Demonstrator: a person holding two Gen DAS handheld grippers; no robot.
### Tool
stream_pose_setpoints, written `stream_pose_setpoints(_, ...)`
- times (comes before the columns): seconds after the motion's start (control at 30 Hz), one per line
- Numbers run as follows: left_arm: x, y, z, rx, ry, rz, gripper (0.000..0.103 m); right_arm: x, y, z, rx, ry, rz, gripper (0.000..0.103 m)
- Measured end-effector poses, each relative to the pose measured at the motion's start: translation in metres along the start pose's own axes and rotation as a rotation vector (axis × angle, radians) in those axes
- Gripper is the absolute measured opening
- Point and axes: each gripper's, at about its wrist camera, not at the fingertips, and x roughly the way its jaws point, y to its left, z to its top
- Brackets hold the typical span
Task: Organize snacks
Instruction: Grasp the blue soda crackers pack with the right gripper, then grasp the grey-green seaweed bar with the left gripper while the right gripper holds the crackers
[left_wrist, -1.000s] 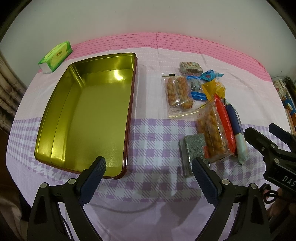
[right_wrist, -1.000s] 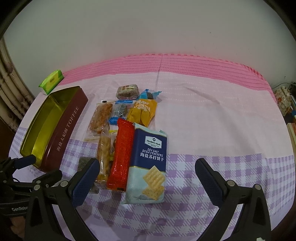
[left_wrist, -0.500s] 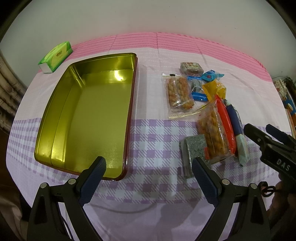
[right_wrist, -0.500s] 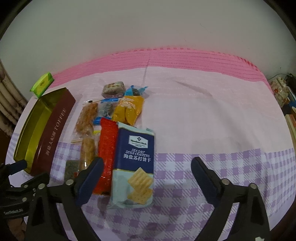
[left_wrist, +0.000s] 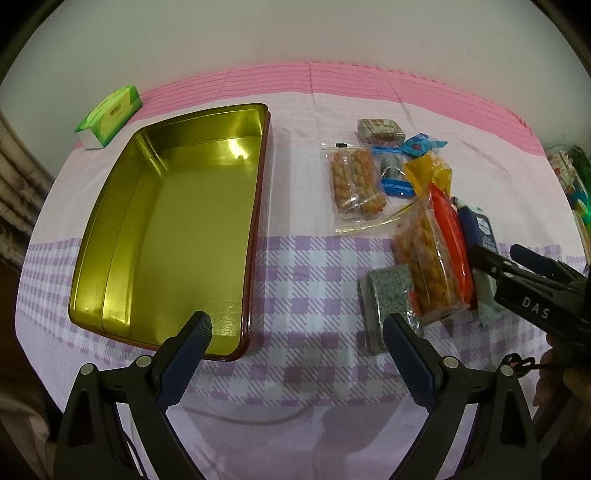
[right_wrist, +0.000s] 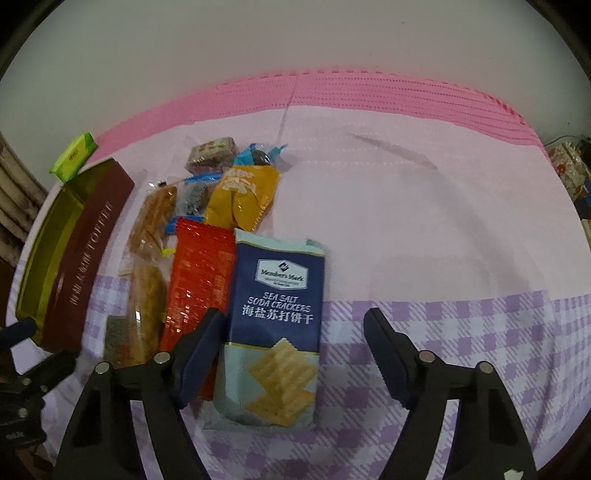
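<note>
Sea salt soda cracker pack (right_wrist: 275, 321) lies at the snack row's 3 o'clock end, between the closing, not-yet-touching fingers of the right hand-held gripper (right_wrist: 295, 328). Advise centring before lifting toward the toffee tin (left_wrist: 173, 236). Left hand-held gripper (left_wrist: 295, 332) open, empty.

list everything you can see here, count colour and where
tin: 1, gold inside, maroon outside, left on the cloth, nothing in it
tissue pack: 1, green, behind the tin
cracker pack: 1, navy and pale blue, rightmost snack
red pack: 1, red, left of the crackers
clear bags of orange snacks: 2, centre of pile
grey block: 1, near edge
yellow pack: 1, behind red pack
small wrapped sweets: several, far end
tablecloth: 1, pink and purple check
left gripper: open, near the tin
right gripper: closing around the cracker pack, not yet pressing
</note>
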Motion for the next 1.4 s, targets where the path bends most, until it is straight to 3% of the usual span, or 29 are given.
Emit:
stream_pose_setpoints(0.53, 0.001, -0.011, 0.0, 0.033, 0.004, 0.009, 0.094, 0.01, -0.01, -0.003, -0.02, 0.025, -0.033, 0.064)
stream_pose_setpoints(0.8, 0.001, -0.017, 0.001, 0.048, 0.007, 0.009, 0.094, 0.012, -0.017, 0.002, -0.026, 0.026, -0.057, 0.048)
stream_pose_setpoints(1.17, 0.002, -0.03, 0.002, 0.083, 0.034, -0.027, 0.094, 0.004, -0.062, -0.003, 0.048, 0.061, -0.117, 0.047)
stream_pose_setpoints(1.4, 0.011, -0.045, 0.017, 0.104, 0.111, -0.067, 0.085, 0.005, -0.068, 0.0, 0.062, 0.056, -0.124, 0.047)
